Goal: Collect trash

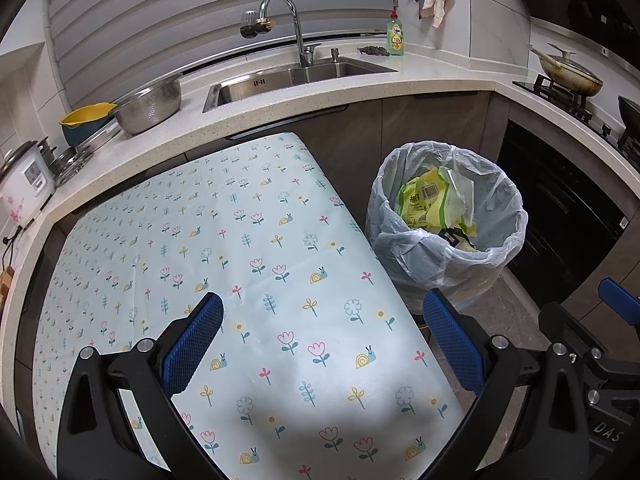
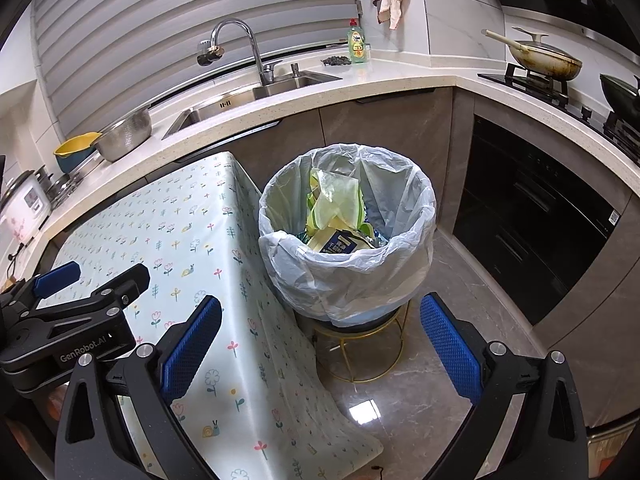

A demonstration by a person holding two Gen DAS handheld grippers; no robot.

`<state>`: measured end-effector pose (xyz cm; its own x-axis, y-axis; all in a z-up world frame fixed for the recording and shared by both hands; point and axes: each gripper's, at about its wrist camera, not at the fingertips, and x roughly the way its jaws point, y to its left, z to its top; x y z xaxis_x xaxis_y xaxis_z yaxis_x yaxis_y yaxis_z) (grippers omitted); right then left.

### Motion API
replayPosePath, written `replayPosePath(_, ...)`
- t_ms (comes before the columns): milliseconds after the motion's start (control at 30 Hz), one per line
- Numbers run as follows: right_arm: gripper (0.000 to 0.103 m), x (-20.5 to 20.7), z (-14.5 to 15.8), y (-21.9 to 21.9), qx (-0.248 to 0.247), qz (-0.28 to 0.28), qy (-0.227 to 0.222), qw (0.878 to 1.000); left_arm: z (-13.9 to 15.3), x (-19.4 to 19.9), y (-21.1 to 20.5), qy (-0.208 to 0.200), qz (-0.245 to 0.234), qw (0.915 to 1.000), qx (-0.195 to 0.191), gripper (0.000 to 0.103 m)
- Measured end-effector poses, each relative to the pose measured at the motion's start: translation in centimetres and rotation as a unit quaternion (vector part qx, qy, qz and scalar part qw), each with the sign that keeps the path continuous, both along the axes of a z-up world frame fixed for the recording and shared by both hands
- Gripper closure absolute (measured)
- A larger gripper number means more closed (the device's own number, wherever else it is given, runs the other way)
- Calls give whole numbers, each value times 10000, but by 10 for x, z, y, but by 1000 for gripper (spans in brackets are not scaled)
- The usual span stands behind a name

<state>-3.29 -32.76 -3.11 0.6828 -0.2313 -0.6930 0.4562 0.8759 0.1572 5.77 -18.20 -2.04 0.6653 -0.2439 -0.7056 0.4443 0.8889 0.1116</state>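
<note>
A bin lined with a translucent plastic bag (image 1: 448, 216) (image 2: 348, 236) stands on a gold wire stand right of the table. Yellow-green wrappers (image 1: 432, 200) (image 2: 332, 204) lie inside it. My left gripper (image 1: 320, 344) is open and empty above the table's flowered cloth (image 1: 248, 264). My right gripper (image 2: 320, 344) is open and empty, over the table's right edge and the floor in front of the bin. The left gripper also shows at the left of the right wrist view (image 2: 92, 280). The right gripper's finger shows at the right edge of the left wrist view (image 1: 618, 294).
A kitchen counter (image 1: 360, 84) runs behind with a sink (image 1: 296, 76), a tap, a steel colander (image 1: 150, 106), a yellow bowl and a green soap bottle (image 1: 395, 36). A stove with pans (image 2: 544, 60) is at the right, an oven (image 2: 532, 220) below. A rice cooker (image 1: 24, 180) is at the left.
</note>
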Motion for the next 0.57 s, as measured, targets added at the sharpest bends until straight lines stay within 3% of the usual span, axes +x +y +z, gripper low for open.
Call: replayPosePath(567,7,0,-3,-6,26,-25,-18,10000,-2,3,-8,-47,-55,10000,56,7)
